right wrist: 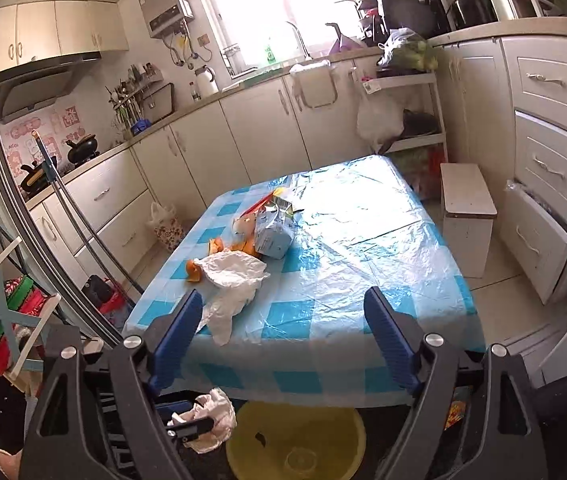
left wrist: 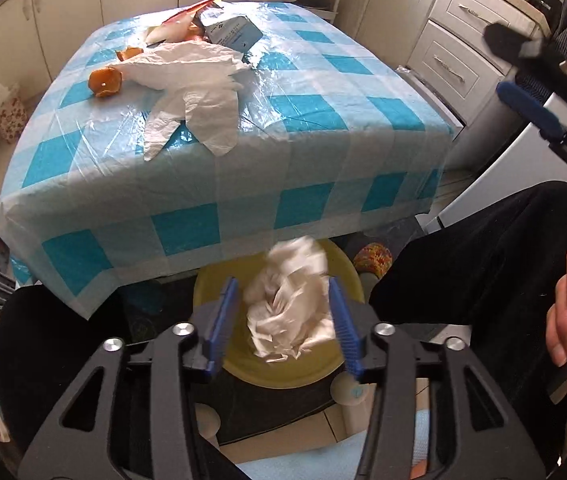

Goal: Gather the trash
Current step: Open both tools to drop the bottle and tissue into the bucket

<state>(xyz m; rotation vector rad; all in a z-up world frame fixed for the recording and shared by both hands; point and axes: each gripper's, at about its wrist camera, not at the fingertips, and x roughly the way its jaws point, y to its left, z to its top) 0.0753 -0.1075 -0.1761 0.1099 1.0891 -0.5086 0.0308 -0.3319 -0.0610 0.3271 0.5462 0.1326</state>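
your left tongs (left wrist: 283,320) sit low centre of the frame, spread around a crumpled tissue (left wrist: 289,304) over the yellow bin (left wrist: 239,364); contact is unclear. your right tongs (right wrist: 283,344) gape empty before the counter (right wrist: 343,280), where a white bag (right wrist: 231,280) lies.

Crumpled tissue (left wrist: 289,304) perhaps blurred; yellow basin (left wrist: 283,368) partly hidden.

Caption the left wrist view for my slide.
Left gripper holds crumpled white tissue above the yellow bin; gloves and orange peel remain on the checkered table.
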